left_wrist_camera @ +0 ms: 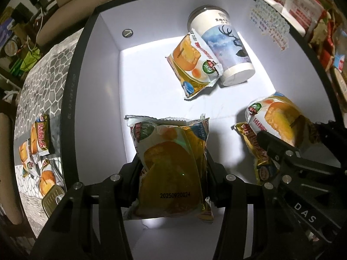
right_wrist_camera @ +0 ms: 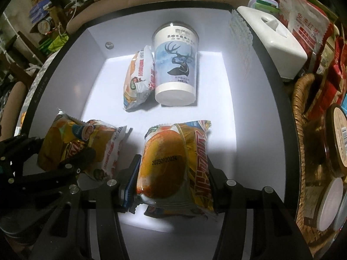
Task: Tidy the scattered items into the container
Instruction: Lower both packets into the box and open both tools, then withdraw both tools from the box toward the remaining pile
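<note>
Both grippers hover over a white-lined box with a black rim (left_wrist_camera: pixel 71 99) (right_wrist_camera: pixel 273 82). My left gripper (left_wrist_camera: pixel 173 169) is shut on a yellow cake packet (left_wrist_camera: pixel 171 164), held above the box floor; it also shows in the right wrist view (right_wrist_camera: pixel 84 145). My right gripper (right_wrist_camera: pixel 173 173) is shut on another cake packet (right_wrist_camera: pixel 175 162), seen at the right of the left wrist view (left_wrist_camera: pixel 277 125). Inside the box lie a deer-print paper cup (left_wrist_camera: pixel 225 47) (right_wrist_camera: pixel 175 65) on its side and a third cake packet (left_wrist_camera: pixel 193 65) (right_wrist_camera: pixel 138 78) against it.
Three more cake packets (left_wrist_camera: pixel 36 151) and a tin (left_wrist_camera: pixel 52 201) lie on the stone-pattern cloth left of the box. A white tissue box (right_wrist_camera: pixel 275 45), a wicker basket (right_wrist_camera: pixel 301 130) with tubs and red packages crowd the right side.
</note>
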The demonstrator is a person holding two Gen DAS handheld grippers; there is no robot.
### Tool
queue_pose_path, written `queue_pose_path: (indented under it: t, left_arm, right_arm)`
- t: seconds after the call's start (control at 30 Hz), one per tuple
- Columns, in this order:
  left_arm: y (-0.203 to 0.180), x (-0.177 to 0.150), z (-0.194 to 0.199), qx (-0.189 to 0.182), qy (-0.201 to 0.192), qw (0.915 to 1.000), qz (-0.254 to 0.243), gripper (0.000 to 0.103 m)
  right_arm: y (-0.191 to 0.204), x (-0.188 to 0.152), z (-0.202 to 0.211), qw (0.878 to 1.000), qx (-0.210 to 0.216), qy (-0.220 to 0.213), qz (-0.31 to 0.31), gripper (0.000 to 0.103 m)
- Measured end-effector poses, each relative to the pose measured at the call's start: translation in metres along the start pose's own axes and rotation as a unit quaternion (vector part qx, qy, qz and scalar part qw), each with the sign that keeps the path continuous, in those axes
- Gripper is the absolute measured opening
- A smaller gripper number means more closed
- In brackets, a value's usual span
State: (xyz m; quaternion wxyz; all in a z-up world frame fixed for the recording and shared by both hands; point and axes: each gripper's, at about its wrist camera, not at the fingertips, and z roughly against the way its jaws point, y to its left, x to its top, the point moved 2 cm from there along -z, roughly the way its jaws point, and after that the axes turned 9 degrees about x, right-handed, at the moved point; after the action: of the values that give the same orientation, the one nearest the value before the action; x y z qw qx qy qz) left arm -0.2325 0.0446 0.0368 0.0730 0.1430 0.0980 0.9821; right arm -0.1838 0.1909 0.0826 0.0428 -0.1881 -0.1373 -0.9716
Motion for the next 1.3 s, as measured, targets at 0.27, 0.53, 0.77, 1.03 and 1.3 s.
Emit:
queue_pose_path:
  t: [0.27, 0.53, 0.77, 1.03, 1.3]
  left_arm:
    - [0.003, -0.001, 0.004, -0.015, 0.000, 0.9997, 0.020, 0.052]
    - [0.009, -0.002, 0.024, -0.025, -0.020, 0.9988, 0.037, 0.058]
    - [0.029, -0.001, 0.052, -0.017, -0.051, 0.9972, 0.052, 0.064]
    - [0.037, -0.015, 0.088, -0.009, -0.068, 0.9959, 0.059, 0.074]
    - [0.057, -0.034, 0.114, -0.002, -0.079, 0.9945, 0.069, 0.094]
  right_arm:
    - [-0.005, 0.000, 0.009, 1.000, -0.005, -0.010, -0.007, 0.063]
    - [-0.001, 0.002, 0.026, 1.000, 0.008, -0.028, -0.010, 0.064]
    - [0.007, 0.003, 0.054, 0.999, 0.011, -0.050, -0.011, 0.067]
    - [0.016, -0.003, 0.088, 0.997, 0.010, -0.075, -0.019, 0.083]
    - [0.029, -0.014, 0.117, 0.996, 0.005, -0.088, -0.020, 0.103]
